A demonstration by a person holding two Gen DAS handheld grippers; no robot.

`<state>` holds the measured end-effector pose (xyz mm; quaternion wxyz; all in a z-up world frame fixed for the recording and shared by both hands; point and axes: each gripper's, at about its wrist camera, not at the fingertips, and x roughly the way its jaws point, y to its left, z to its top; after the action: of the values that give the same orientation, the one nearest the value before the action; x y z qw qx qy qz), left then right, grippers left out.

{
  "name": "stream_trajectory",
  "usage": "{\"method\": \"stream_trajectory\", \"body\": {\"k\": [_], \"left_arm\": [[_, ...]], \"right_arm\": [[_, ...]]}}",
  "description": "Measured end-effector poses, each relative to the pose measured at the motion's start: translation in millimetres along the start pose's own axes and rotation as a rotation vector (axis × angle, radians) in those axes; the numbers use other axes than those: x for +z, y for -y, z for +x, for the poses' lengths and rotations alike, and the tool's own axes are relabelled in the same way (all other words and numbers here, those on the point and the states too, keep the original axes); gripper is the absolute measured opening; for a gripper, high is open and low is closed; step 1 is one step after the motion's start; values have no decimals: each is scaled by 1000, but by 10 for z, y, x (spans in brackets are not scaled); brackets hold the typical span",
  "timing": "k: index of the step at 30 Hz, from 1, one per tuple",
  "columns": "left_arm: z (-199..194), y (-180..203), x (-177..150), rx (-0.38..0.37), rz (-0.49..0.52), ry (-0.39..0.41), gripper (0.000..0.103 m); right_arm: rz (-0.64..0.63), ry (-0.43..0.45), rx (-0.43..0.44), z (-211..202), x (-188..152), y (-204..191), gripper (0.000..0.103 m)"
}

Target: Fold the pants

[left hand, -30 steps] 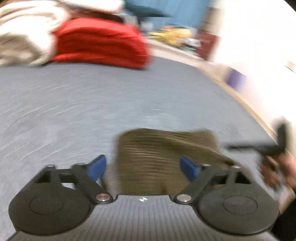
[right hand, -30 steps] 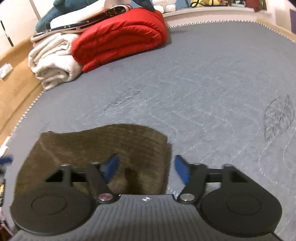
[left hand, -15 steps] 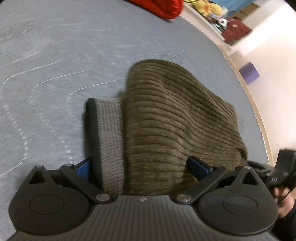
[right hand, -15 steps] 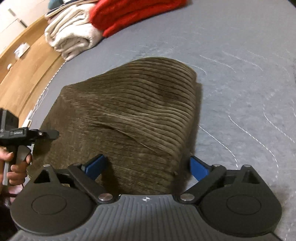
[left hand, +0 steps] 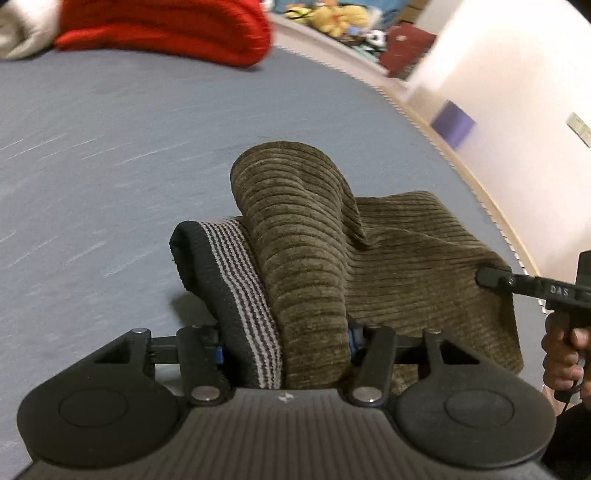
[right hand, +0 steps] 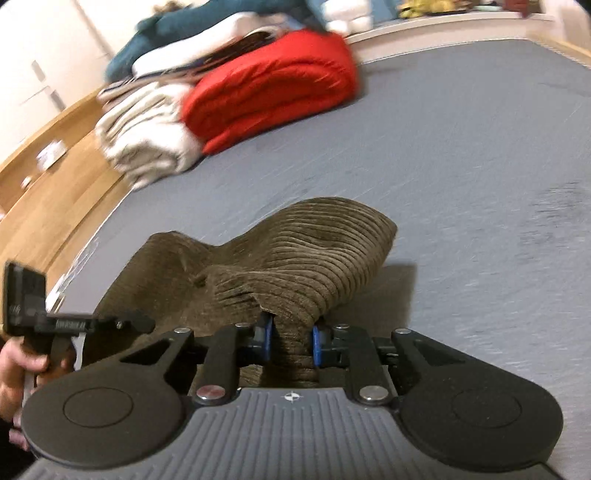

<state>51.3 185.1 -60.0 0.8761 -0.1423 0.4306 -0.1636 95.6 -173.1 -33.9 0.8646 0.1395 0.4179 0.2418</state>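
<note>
corduroy, olive-brown and thickly ribbed, made up the folded pants (left hand: pixel 306 258), which lay bunched on the grey-blue quilted bed cover (left hand: pixel 110 155) near its front edge. at the far left of the left wrist view a pale cream folded blanket (left hand: pixel 18 33) showed only as a blurred corner, touching a red puffy folded quilt (left hand: pixel 166 29) beside it at the back of the bed. nearer the camera, the left gripper (left hand: pixel 284 347) had just been closing, and its blue pads now pinched the pants' end: the grey-and-dark striped knitted waistband (left hand: pixel 236 295) on the left side of the grip and a raised roll of corduroy on the right, both squeezed between the jaws. to the right the cloth spread lower towards the bed's edge, where the tip of the right gripper (left hand: pixel 495 277) touched its far corner, a hand (left hand: pixel 565 358) wrapped round the handle below. beyond that stood a white wall (left hand: pixel 517 74).

in the right wrist view, a hand (right hand: pixel 14 373) at the far left held the handle of the left gripper (right hand: pixel 122 325) against the pants (right hand: pixel 295 258). wooden flooring (right hand: pixel 55 177) ran beside the bed, and the cream blanket (right hand: pixel 144 140) and red quilt (right hand: pixel 269 88) sat stacked together under a teal garment (right hand: pixel 177 37). centre frame, the right gripper (right hand: pixel 291 339) had also just been closing; its blue pads were clamped on a narrow gathered bunch of corduroy, the fabric humping up ahead of it. bare bed cover (right hand: pixel 480 166) filled the right.
</note>
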Motion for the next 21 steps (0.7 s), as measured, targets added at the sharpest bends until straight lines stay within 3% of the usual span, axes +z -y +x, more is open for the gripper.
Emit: {"method": "stream_trajectory", "body": {"k": [7, 10, 11, 13, 15, 16, 17, 19, 21], "left_arm": [[525, 865, 147, -97, 74, 75, 58], [768, 1066, 159, -113, 79, 47, 62], [826, 1105, 160, -87, 82, 21, 67], [840, 1197, 160, 32, 130, 13, 71], [734, 1313, 157, 137, 206, 50, 73], [652, 1381, 150, 152, 245, 90, 74], [535, 1429, 122, 148, 286, 133, 74], [357, 1554, 50, 120, 354, 196, 73], [328, 1674, -43, 37, 425, 180, 64]], "right_arm": [[21, 133, -164, -570, 94, 695, 20], [7, 188, -236, -766, 123, 916, 20], [-2, 200, -255, -784, 118, 979, 22], [-8, 190, -312, -774, 86, 1084, 30], [-18, 170, -404, -775, 55, 1166, 34], [-34, 184, -436, -809, 39, 1183, 39], [-53, 191, -450, -842, 24, 1180, 46], [-92, 195, -421, -900, -9, 1126, 48], [-152, 166, -367, -859, -59, 1026, 49]]}}
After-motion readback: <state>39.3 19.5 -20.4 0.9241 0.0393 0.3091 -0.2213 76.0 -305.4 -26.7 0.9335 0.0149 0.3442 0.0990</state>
